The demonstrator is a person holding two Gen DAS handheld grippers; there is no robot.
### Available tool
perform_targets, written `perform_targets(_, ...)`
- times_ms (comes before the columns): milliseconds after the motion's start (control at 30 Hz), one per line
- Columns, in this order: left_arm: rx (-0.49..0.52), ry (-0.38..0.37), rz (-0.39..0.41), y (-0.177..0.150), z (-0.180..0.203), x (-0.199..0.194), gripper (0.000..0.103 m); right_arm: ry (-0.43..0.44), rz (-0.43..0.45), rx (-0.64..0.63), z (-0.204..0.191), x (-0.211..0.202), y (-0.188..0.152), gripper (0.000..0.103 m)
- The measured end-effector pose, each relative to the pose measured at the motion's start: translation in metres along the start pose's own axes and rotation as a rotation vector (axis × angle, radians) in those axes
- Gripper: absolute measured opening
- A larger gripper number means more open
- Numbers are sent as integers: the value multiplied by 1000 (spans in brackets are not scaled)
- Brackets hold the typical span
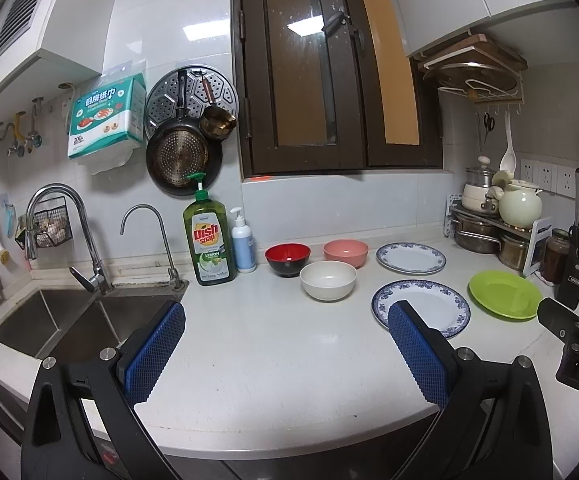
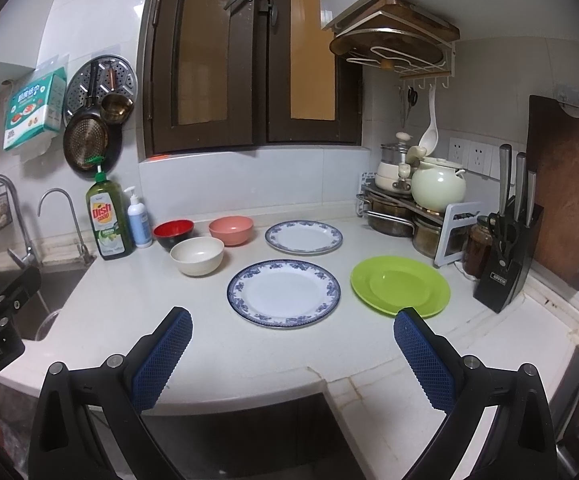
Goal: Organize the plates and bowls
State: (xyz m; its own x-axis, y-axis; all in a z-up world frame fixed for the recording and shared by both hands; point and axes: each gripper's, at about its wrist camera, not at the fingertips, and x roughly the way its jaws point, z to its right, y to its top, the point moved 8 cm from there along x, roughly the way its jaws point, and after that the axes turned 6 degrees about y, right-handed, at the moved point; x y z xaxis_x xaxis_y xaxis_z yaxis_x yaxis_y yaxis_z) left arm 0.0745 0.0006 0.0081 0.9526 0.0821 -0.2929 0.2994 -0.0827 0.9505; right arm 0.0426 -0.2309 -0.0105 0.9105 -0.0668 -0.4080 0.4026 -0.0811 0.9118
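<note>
Three bowls and three plates stand on the white stone table (image 2: 249, 344), all separate, none stacked. Bowls: one red-and-black lacquer bowl (image 2: 173, 233), one pink ceramic bowl (image 2: 231, 230), one cream ceramic bowl (image 2: 197, 255), grouped close together near the green dish soap bottle (image 2: 107, 220) and the small white-and-blue pump bottle (image 2: 139, 220). Plates: one blue-rimmed white plate at the back (image 2: 303, 237), one larger blue-rimmed white plate in front (image 2: 283, 292), one lime green plastic plate (image 2: 399, 285) to the right of it, near the black knife block (image 2: 505, 264).

Left hand-held gripper (image 1: 285, 354): jaws spread wide, blue pads (image 1: 153, 356) bare, holding nothing, above the table beside the steel sink (image 1: 69, 320).

Right hand-held gripper (image 2: 293, 358): jaws spread wide, nothing between them, touching nothing, above the table's front edge, short of the front blue-rimmed plate.
</note>
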Motion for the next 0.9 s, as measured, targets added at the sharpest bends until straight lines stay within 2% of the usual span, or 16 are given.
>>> perform_targets(200, 2, 1, 19, -2, -5, 6, 103, -4, -8, 8, -4, 4, 0, 102)
perform_targets(500, -23, -76, -83, -16, -3, 37, 103, -23, -29, 36, -12, 18, -7, 102)
perform_targets(633, -4, -117, -150, -24, 11, 59, 103, -23, -67, 66, -10, 31, -14, 102)
perform_targets(900, 49, -115, -179, -19, 48, 117, 103, -53, -97, 77, 8, 78, -7, 102)
